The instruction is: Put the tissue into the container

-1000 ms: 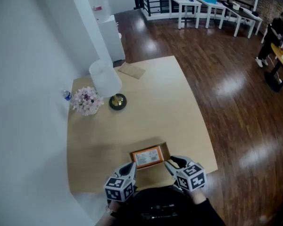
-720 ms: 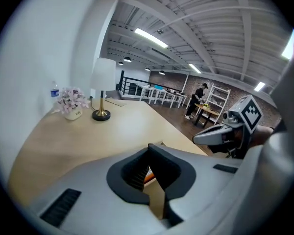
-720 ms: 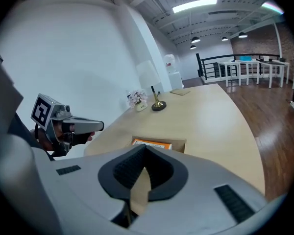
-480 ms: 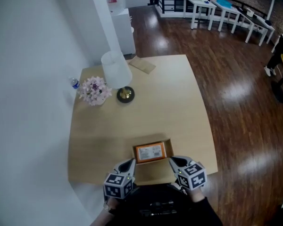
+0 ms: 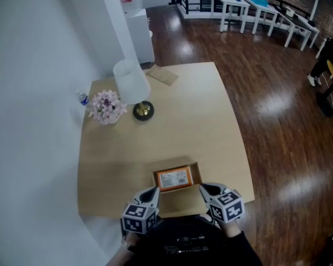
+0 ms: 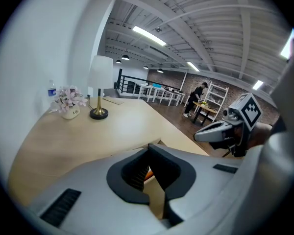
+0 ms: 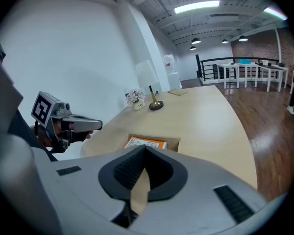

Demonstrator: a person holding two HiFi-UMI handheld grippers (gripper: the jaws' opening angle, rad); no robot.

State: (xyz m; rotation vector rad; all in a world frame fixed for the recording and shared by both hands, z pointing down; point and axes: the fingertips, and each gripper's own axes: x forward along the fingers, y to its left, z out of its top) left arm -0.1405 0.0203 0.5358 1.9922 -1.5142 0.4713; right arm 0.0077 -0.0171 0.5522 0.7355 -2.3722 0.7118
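Pale wood counter (image 5: 211, 126) carried the open brown container (image 5: 182, 201) at its 6 o'clock edge, the orange-labelled tissue pack (image 5: 173, 179) seemingly lying in the 12 o'clock end. The left tool (image 5: 154, 194) at 7 o'clock and the right tool (image 5: 202, 190) at 5 o'clock flanked it, each pinched closed on nothing. Finishing well, I judged, meant nudging the pack flat. The right gripper view showed the label whole; the left gripper view caught only an orange sliver.
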